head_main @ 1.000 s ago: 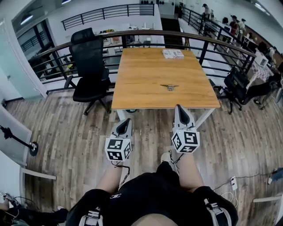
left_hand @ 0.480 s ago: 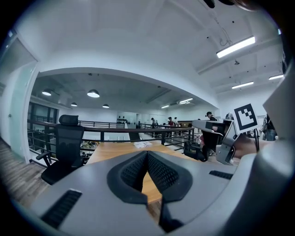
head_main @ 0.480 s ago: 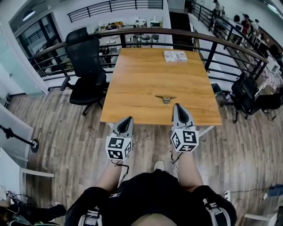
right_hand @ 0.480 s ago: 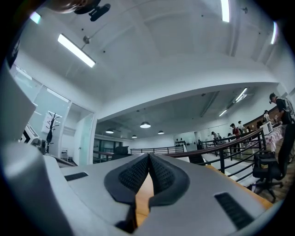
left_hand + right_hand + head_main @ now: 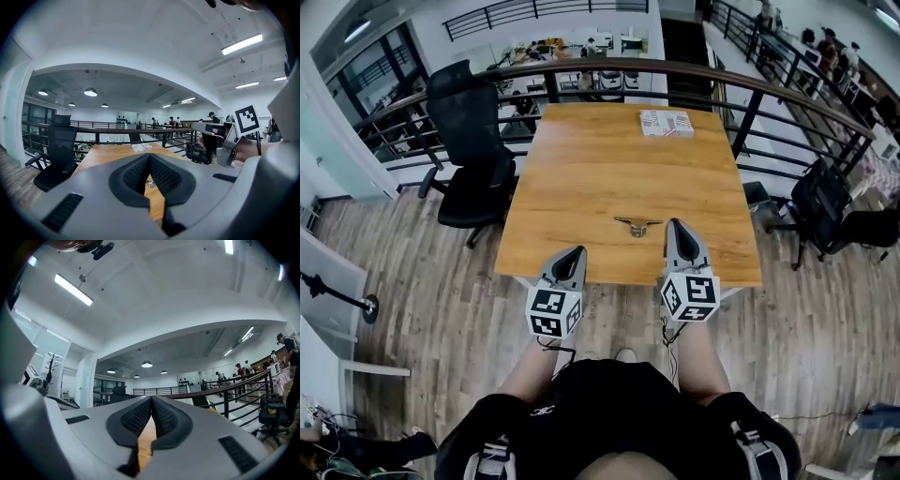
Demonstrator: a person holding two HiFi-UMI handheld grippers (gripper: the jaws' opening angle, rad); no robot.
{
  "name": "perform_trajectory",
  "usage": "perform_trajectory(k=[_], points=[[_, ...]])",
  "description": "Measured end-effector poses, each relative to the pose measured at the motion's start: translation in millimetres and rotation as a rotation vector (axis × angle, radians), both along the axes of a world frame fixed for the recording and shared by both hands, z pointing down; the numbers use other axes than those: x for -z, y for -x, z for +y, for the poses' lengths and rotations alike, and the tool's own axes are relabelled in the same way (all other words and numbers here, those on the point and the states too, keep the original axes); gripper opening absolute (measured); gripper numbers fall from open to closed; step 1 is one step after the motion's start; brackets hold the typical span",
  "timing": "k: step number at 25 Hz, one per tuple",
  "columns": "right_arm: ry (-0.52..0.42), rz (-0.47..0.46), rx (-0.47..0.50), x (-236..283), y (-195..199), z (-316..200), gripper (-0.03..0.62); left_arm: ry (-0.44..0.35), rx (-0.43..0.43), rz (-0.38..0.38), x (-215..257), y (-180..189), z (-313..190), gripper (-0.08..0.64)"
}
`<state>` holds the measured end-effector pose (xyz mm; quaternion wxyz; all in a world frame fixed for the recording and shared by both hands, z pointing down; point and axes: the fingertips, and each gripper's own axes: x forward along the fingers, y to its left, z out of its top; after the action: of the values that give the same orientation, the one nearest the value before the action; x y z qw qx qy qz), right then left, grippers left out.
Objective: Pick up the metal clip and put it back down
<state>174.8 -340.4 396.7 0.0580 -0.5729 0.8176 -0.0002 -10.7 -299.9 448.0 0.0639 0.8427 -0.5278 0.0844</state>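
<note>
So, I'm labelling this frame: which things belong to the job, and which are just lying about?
Job: clip, table, left claw, right claw, both shut and empty.
Lying about: packet, black chair, railing.

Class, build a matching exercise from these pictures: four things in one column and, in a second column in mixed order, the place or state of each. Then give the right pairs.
Things:
1. metal clip
2. white packet
3. black chair
4. right gripper

Places or states:
A. on the floor, left of the table
B. shut, nothing held
C. at the table's far end
D. on the table near its front edge

Pairs: 1-D, 2-C, 3-A, 4-B
</note>
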Motion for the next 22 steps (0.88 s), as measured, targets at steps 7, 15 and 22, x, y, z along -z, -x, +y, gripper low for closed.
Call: perform_trajectory(k=[7, 15, 22], points=[[0.032, 0.020, -0.030, -17.0, -7.7, -36.5, 0.015, 0.023, -0.036, 0.006, -12.8, -6.5, -41.0, 0.011], [0.076, 0.160, -0.037, -42.7, 3.8, -80.1, 0.017, 0.020, -0.073, 0.025, -15.4, -2.7, -84.8, 0.011], [0.184, 0.305, 0.050, -85.6, 27.9, -109.7, 0.169, 0.028, -0.059, 0.045, -24.7, 10.9, -105.5, 0.011]])
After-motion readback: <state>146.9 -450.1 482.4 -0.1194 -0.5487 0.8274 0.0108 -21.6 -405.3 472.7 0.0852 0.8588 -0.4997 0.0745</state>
